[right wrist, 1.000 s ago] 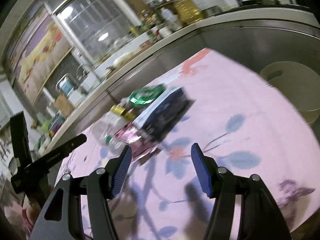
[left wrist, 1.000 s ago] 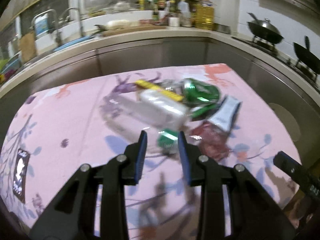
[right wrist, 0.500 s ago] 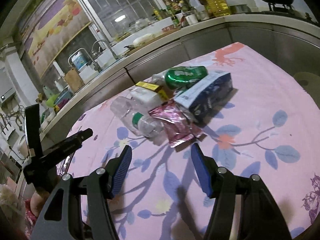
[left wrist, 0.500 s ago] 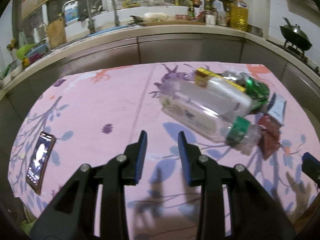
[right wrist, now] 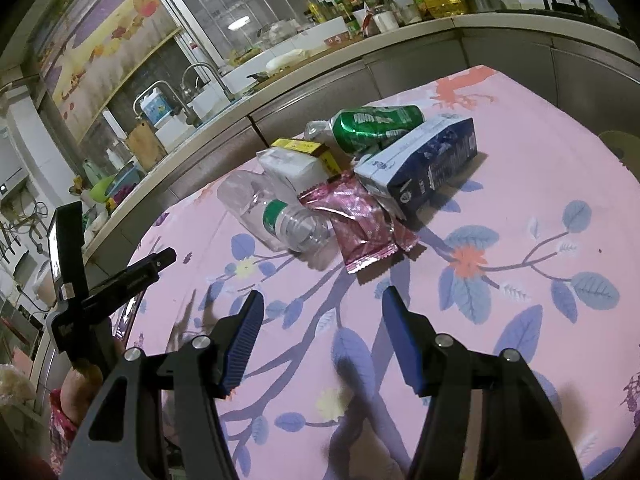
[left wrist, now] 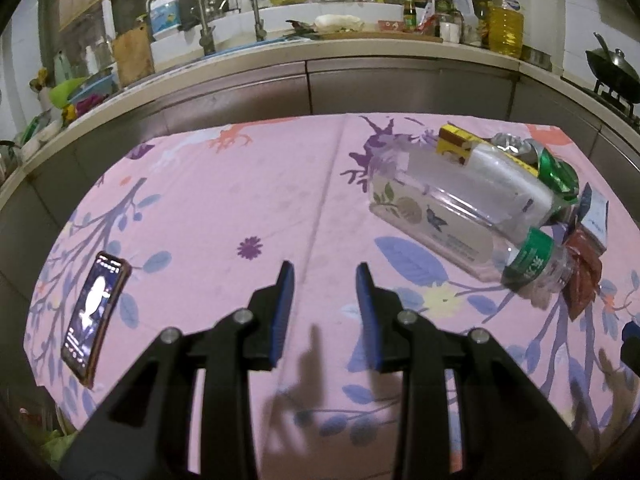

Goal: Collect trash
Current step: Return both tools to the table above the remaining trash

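**Both grippers held empty over the pink cloth, trash heaped to one side**

The left gripper (left wrist: 325, 308) is seen with its jaws set narrowly apart and nothing between them; only the flowered pink tablecloth (left wrist: 240, 200) shows in the gap. The right gripper (right wrist: 322, 334) is held with its jaws wider, likewise with nothing gripped, and bare cloth is seen between its blue pads.

From the left wrist view, the trash is found to the right of and beyond the fingertips, well apart from them. From the right wrist view, the same heap lies ahead of the jaws, near but not touched.

The heap is made up of a clear plastic bottle (right wrist: 280, 216) with a green label, lying on its side; a pink foil wrapper (right wrist: 362, 224) laid just beside the bottle's neck end; a dark blue carton (right wrist: 428, 160) resting on its side against the wrapper; a crushed green can (right wrist: 372, 126) behind the carton; and a yellow box (right wrist: 304, 148) with a white packet (right wrist: 290, 168) lying against it.

A phone (left wrist: 94, 312) with its screen lit is seen lying flat on the cloth at the left edge. Behind the table, a steel-fronted kitchen counter (left wrist: 360, 52) is seen, with a tap (left wrist: 240, 4) and bottles on it.
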Action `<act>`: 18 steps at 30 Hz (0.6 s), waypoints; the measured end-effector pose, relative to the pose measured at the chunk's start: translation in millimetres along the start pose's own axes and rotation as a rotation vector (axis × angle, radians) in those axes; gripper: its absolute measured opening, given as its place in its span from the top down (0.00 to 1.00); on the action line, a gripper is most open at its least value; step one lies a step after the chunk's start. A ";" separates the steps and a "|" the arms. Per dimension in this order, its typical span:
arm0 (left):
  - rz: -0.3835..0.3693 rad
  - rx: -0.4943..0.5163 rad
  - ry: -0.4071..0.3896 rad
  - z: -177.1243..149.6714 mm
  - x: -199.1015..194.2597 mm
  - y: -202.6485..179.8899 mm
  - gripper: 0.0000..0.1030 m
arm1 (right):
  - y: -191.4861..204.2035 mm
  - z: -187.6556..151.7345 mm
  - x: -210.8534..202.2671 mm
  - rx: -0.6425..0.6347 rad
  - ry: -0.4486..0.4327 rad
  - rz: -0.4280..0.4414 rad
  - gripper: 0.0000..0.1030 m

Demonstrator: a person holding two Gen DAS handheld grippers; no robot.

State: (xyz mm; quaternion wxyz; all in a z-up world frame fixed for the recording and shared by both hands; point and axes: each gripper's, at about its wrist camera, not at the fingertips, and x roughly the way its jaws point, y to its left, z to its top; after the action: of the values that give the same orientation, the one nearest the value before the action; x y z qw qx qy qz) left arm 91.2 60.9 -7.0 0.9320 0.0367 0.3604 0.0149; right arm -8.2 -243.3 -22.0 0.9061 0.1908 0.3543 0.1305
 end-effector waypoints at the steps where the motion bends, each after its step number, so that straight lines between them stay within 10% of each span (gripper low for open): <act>1: 0.001 0.000 0.002 -0.3 0.8 0.3 0.70 | -0.3 0.0 0.7 0.001 0.002 0.000 0.42; 18: -0.096 -0.011 0.010 2.6 -1.4 -6.7 0.54 | -7.3 0.0 2.9 0.014 0.003 -0.010 0.42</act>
State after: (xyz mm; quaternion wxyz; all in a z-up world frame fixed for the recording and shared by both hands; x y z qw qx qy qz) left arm 91.9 54.0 -4.7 0.9299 0.0143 0.3665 -0.0275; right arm -5.4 -248.7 -27.0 0.9050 0.1951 0.3573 0.1238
